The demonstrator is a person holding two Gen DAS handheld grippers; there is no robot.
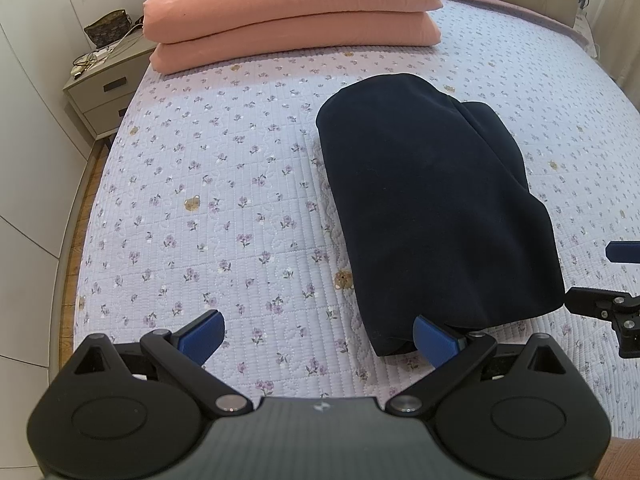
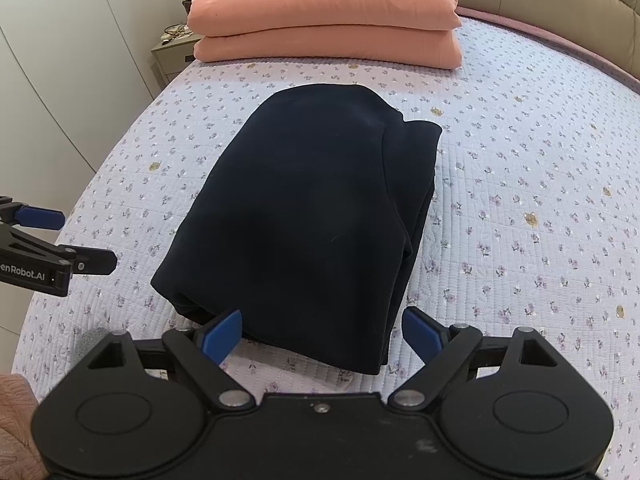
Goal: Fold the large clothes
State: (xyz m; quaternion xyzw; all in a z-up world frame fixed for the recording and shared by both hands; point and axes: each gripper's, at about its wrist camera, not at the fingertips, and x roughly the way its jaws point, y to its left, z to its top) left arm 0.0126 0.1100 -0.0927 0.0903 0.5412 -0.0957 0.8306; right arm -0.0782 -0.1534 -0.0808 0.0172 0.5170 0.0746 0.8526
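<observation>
Left wrist view: my left gripper [image 1: 320, 338] stands with its jaws spread wide and holds nothing. Its right blue fingertip [image 1: 434, 340] sits at the near left corner of the dark garment [image 1: 432, 208]; I cannot tell whether it touches the cloth. Its left fingertip is over bare bedspread [image 1: 208, 216], well apart from the garment.

The garment is navy, folded into a thick oblong bundle, lying on the flowered quilted bedspread right of centre in this view, long axis running near to far. A second layer edge shows along its far right side.

My right gripper [image 1: 616, 280] enters at the right edge, beside the garment's near right corner.

Right wrist view: the right gripper [image 2: 322, 338] is also spread open and empty, its two blue fingertips flanking the near edge of the garment [image 2: 304, 208]. The left gripper [image 2: 52, 240] shows at the left edge, apart from the cloth.

Far on the bed lies a folded pink quilt [image 1: 292, 12]. Left of the bed stands a nightstand [image 1: 104, 84] with a patterned bag [image 1: 108, 28] on it.
</observation>
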